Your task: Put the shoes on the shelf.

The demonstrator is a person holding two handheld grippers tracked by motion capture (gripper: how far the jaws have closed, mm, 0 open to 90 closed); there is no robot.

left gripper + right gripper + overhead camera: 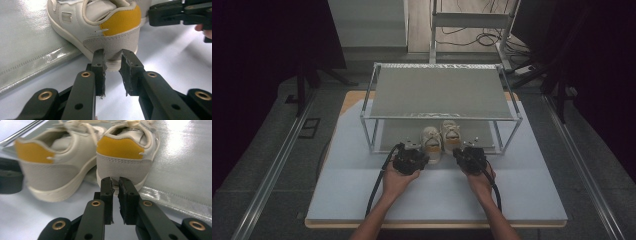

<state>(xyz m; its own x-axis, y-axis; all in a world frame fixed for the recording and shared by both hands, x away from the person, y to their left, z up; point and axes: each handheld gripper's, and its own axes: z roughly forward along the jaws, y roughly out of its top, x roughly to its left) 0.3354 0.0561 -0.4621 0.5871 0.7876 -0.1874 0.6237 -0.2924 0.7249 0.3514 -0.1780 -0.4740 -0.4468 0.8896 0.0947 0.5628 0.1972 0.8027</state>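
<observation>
Left tool [112, 62] clenched, empty, tips at the heel of the left shoe [100, 27]. Right tool [115, 185] likewise clenched, empty, behind the right shoe [125, 157] on the tabletop [362, 190]

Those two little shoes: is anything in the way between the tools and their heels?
Nothing visible is. The left tool sits right at the heel of the left shoe, and the right tool at the heel of the right shoe.

Two white sneakers [441, 140] stand on the rack's lower shelf [388, 136].

grey floor [257, 150]; floor cables [472, 37]; black curtains [262, 40]; dim light
</observation>
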